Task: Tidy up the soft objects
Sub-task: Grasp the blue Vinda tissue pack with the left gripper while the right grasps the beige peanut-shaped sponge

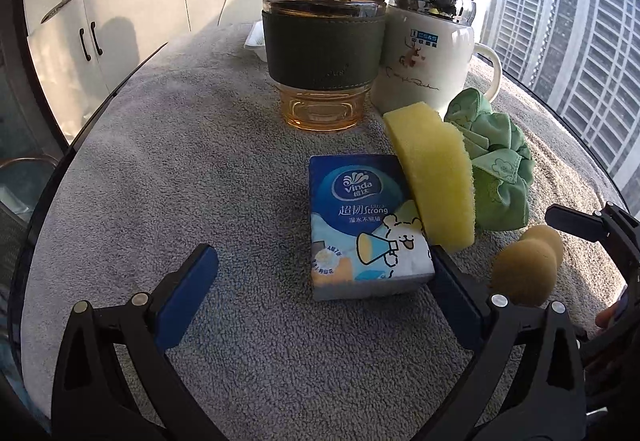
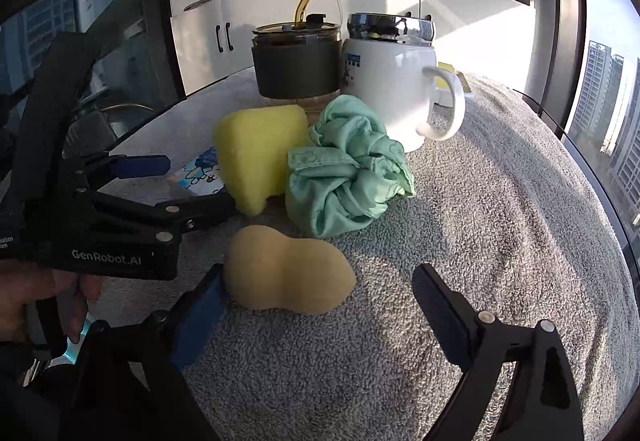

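Observation:
A blue Vinda tissue pack (image 1: 360, 225) lies flat between the pads of my left gripper (image 1: 322, 257). Its right edge is beside the right pad and the left pad stands well away, so the jaws are open. A yellow sponge (image 1: 436, 177) leans tilted against the pack, with a crumpled green cloth (image 1: 496, 161) behind it. In the right wrist view a beige gourd-shaped sponge (image 2: 288, 273) lies between the fingers of my right gripper (image 2: 318, 277). It is against the left pad and the right finger is apart from it; the jaws are open.
An amber glass cup (image 1: 324, 53) with a dark sleeve and straw stands at the back beside a lidded white mug (image 1: 424, 57). A grey towel (image 1: 180, 161) covers the round table, whose edge curves near a window on the right. A hand (image 2: 40, 289) holds the left gripper.

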Available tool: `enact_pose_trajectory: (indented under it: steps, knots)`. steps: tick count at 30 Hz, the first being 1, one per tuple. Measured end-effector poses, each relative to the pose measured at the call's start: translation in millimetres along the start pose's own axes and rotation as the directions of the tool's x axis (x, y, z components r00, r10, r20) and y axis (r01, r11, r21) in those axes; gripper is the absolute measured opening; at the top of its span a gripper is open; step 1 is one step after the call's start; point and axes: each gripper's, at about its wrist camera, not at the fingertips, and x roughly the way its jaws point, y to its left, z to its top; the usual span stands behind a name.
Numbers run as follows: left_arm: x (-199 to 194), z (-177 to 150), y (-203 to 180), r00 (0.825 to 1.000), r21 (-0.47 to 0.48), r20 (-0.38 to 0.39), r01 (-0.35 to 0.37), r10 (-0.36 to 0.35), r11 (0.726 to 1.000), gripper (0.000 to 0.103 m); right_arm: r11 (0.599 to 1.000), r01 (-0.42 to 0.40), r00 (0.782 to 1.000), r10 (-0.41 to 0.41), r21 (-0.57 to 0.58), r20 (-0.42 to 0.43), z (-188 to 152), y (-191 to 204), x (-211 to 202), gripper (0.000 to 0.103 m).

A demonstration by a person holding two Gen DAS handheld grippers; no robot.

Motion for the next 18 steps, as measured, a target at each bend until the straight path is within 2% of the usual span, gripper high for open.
enact_pose_trajectory:
  steps: [3, 9, 15, 18]
  knots:
    - [-1.6, -1.5, 3.6, 1.0, 0.005, -0.005, -0.012, 0.012, 1.0, 0.103, 1.0, 0.001, 1.0, -0.001, -0.012, 0.002, 1.3, 3.7, -0.1, 0.094]
    - [8.0, 5.0, 1.4, 0.998, 0.025, -0.064, 0.02, -0.018, 0.999, 0.102, 1.0, 0.006, 1.0, -0.006, 0.001, -0.012, 3.1, 6.8, 5.0, 0.093]
    - [8.2, 5.0, 3.7, 0.997, 0.005, -0.07, 0.017, -0.017, 1.0, 0.102, 0.999, 0.019, 1.0, -0.018, 0.031, -0.023, 2.8, 5.5, 4.6, 0.086]
    - [8.5, 4.8, 5.6, 0.998, 0.0, -0.068, 0.012, -0.012, 1.0, 0.102, 0.999, 0.025, 0.999, -0.024, 0.034, -0.024, 1.5, 6.2, 4.4, 0.086]
